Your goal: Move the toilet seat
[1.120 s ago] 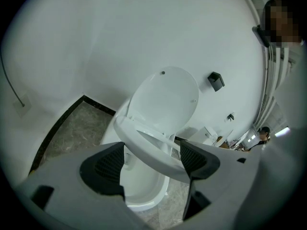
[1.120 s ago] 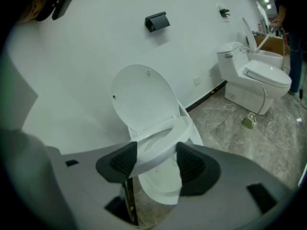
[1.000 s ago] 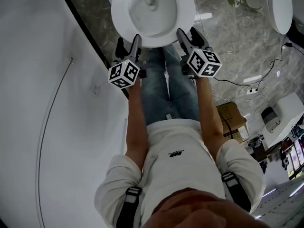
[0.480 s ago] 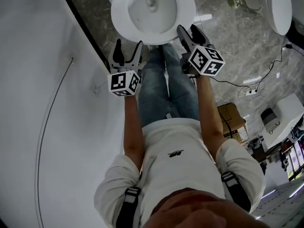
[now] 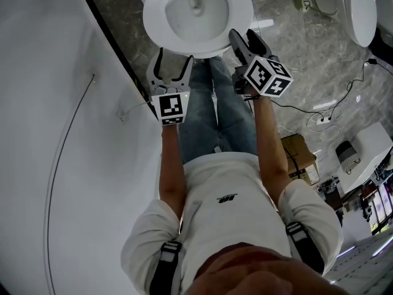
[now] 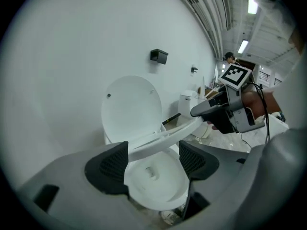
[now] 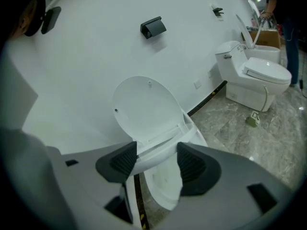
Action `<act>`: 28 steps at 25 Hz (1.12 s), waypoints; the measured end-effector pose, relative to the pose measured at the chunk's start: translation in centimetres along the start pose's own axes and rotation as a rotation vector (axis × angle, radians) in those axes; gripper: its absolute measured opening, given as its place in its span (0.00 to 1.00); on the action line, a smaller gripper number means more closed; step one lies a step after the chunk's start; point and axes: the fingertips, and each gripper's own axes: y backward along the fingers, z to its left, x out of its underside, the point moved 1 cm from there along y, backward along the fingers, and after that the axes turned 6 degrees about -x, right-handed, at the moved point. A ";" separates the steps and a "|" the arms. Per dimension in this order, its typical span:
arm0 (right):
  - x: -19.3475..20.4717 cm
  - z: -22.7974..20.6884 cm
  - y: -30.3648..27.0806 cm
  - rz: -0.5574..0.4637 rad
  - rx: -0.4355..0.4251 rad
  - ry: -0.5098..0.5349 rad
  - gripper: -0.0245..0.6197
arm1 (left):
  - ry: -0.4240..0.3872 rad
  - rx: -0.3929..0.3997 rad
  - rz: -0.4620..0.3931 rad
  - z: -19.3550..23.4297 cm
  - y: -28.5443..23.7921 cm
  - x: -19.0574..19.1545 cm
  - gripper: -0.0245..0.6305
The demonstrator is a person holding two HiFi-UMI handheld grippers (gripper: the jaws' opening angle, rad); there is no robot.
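Toilet seat (image 6: pixel 149 145) part-raised, 1 grip only.
Right gripper (image 7: pixel 156 155) clamps its rim; left gripper (image 6: pixel 153 159) gapes around it. A slip would probably slam seat onto bowl (image 6: pixel 156 182).

Left gripper (image 5: pixel 173 60) shifts right along front-left rim of toilet seat (image 5: pixel 153 26) and turns. Marker cube (image 5: pixel 171 108) drops lower and slides right. It goes from tilted, two faces showing, to one face square-on toward head camera. Jaws spread wider than a second ago, both tips now pointing straight at rim. Left forearm (image 5: pixel 169 165) straightens toward vertical. Right gripper (image 5: pixel 244 37) edges slightly up and right, cube along with it.
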 end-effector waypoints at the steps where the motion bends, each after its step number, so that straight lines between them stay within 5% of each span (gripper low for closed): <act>1: -0.2 0.1 -0.1 -0.002 -0.002 -0.002 0.47 | -0.011 -0.005 -0.004 0.1 -0.1 -0.3 0.56; 17: -3.6 1.2 -0.3 -0.059 -0.038 -0.073 0.47 | -0.027 -0.018 -0.055 1.0 -1.1 -4.3 0.49; 28: -5.4 5.1 1.3 -0.077 -0.110 0.259 0.44 | 0.009 -0.028 -0.086 2.1 -1.8 -6.8 0.49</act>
